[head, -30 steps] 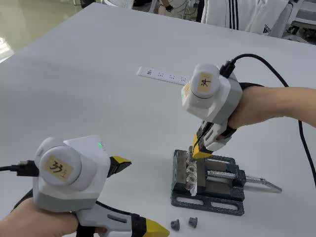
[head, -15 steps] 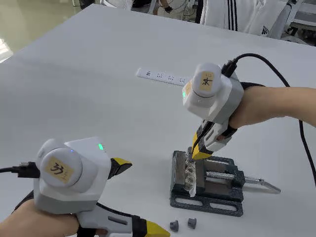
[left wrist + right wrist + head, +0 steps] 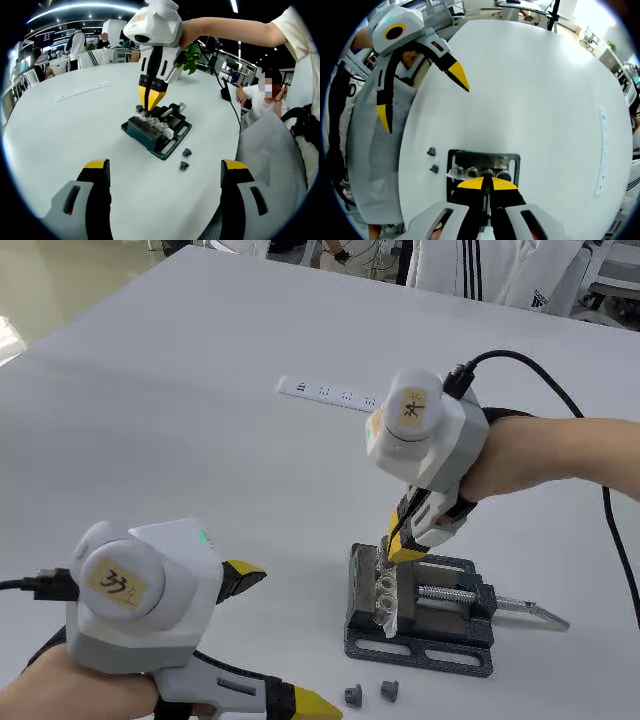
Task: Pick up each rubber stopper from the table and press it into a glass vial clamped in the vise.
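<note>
A dark vise (image 3: 425, 635) stands on the white table and clamps a row of glass vials (image 3: 386, 592). My right gripper (image 3: 399, 549) points down with its yellow tips shut right over the far end of the row. In the right gripper view the shut tips (image 3: 488, 183) cover the middle of the vials (image 3: 470, 172), hiding what lies under them. Two loose grey rubber stoppers (image 3: 353, 696) (image 3: 389, 691) lie in front of the vise, seen as well in the left gripper view (image 3: 186, 152). My left gripper (image 3: 280, 640) hovers open at the near left, holding nothing, well short of the vise (image 3: 157, 131).
A white power strip (image 3: 330, 393) lies beyond the vise. The vise's screw handle (image 3: 530, 611) sticks out to the right. A black cable (image 3: 540, 375) runs from the right gripper along the arm. People sit at the table's far side.
The right gripper has stayed over the vials, only tilting slightly. The left gripper has shifted a little and stays open.
</note>
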